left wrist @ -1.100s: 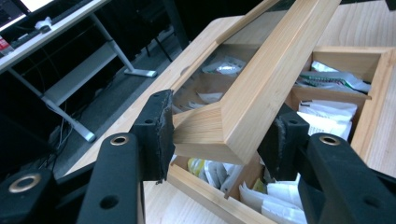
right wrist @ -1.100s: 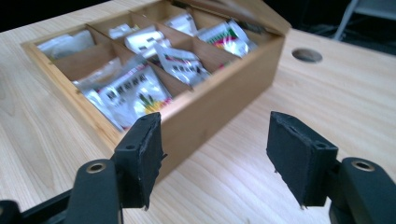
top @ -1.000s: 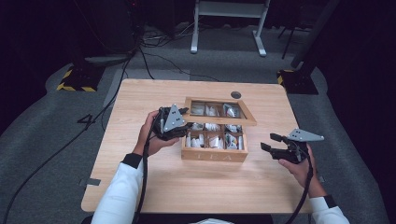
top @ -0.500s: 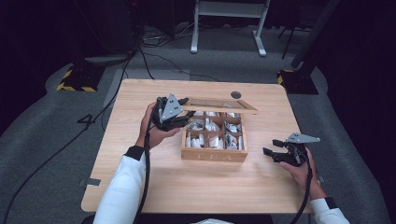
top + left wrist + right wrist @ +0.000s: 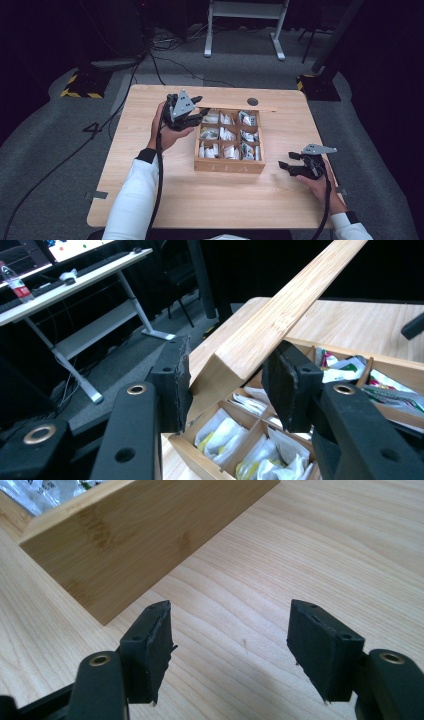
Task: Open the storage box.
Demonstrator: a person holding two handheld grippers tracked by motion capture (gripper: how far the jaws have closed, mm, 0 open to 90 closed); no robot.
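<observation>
A wooden tea box [image 5: 229, 166] with several compartments of tea bags [image 5: 224, 134] stands mid-table. Its hinged lid [image 5: 240, 107] is raised and shows edge-on along the box's back rim. My left gripper [image 5: 201, 109] is at the box's back left corner, shut on the lid's corner. Its jaws have just been closing on that lid. In the left gripper view the lid [image 5: 280, 315] runs up between the two pads of the left gripper [image 5: 227, 370], above the tea bags [image 5: 260, 455]. My right gripper [image 5: 285, 161] rests low, right of the box, open and holding nothing. The right gripper [image 5: 230, 630] faces the box's wall [image 5: 140, 535].
A dark round grommet [image 5: 252, 101] sits in the table behind the box. The table [image 5: 210, 200] has bare wood in front of the box and on both sides. Beyond the far edge are cables [image 5: 165, 55], desk legs [image 5: 207, 35] and yellow-black striped bases [image 5: 80, 90].
The lid has swung up from lying low over the box to standing raised at the back, and the left hand rose with it. The right gripper sank a little toward the table.
</observation>
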